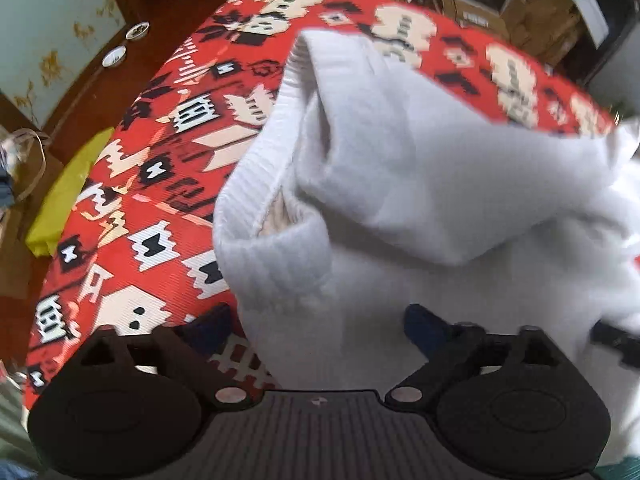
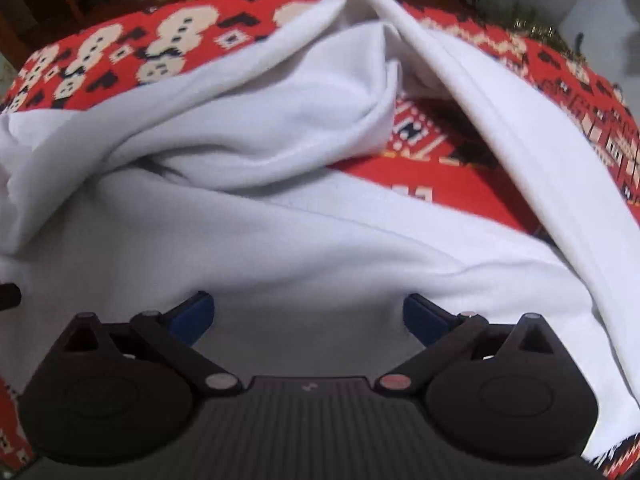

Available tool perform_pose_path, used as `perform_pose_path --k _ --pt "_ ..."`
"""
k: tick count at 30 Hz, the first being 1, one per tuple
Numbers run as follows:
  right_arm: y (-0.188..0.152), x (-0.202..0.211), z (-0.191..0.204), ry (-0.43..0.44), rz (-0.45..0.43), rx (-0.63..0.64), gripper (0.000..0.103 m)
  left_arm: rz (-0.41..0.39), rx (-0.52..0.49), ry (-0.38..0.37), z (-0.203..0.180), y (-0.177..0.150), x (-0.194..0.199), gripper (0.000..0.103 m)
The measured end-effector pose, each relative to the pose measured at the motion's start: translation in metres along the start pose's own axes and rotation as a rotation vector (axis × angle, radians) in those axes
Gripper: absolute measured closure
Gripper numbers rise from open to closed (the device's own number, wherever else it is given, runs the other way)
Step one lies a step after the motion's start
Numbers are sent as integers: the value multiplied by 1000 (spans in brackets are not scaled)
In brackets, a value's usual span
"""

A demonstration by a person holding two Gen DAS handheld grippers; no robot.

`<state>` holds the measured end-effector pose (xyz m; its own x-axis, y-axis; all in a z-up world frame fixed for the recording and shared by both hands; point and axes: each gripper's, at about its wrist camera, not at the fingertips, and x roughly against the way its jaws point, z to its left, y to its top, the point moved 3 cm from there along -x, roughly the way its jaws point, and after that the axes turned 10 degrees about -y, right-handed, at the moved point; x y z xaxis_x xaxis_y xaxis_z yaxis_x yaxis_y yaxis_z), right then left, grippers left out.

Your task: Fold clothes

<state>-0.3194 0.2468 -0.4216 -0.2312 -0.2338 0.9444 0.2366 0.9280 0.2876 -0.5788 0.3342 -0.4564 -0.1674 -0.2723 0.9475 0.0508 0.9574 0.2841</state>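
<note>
My left tongs (image 1: 316, 320) point steeply down over the near edge of a white sweatshirt (image 1: 420, 208), and their jaws stand spread wide, the blue pads (image 1: 424, 328) well apart with only loose white cloth lying between them – nothing is pinched. From this side I see the garment heaped on a red patterned cloth (image 1: 160, 168) that covers the table, its ribbed hem (image 1: 256, 168) curling up and over in a thick fold so that a dark hollow shows under the rib. Off the table's left edge lies a yellow-green bundle (image 1: 64, 196), and farther back on the wooden floor sit two small bowls (image 1: 126, 44). My right tongs (image 2: 308, 316) are likewise wide open, their blue pads (image 2: 194, 314) resting just above a smooth stretch of the same white sweatshirt (image 2: 280, 168) without pressing on it. In this view the cloth is rumpled – one broad fold rolls across the middle, and a long seamed edge (image 2: 492, 112) rises from the right side up to a peak near the top, leaving a patch of the red patterned cloth (image 2: 440, 176) bare beneath it. At the far left edge of this view a dark tip of something (image 2: 10, 294) pokes in over the white cloth; what it is I cannot tell for certain. Both views are somewhat blurred.
</note>
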Motion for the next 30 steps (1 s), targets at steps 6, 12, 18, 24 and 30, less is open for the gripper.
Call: perform_pose_path --k 6,12,18,24,30 --pt "-6 4 -2 -3 -24 -5 0 -19 26 11 0 -4 3 0" --pt "-4 5 -1 -13 -58 -29 0 -92 34 23 -3 -15 5 0" --pt "-6 6 -1 -14 -73 -31 0 -30 23 8 -1 -2 2 0" --pt "4 13 4 11 -64 30 23 -22 8 -18 3 6 10 33" --pt "14 53 41 153 -201 230 61 -82 144 -84 31 7 23 80"
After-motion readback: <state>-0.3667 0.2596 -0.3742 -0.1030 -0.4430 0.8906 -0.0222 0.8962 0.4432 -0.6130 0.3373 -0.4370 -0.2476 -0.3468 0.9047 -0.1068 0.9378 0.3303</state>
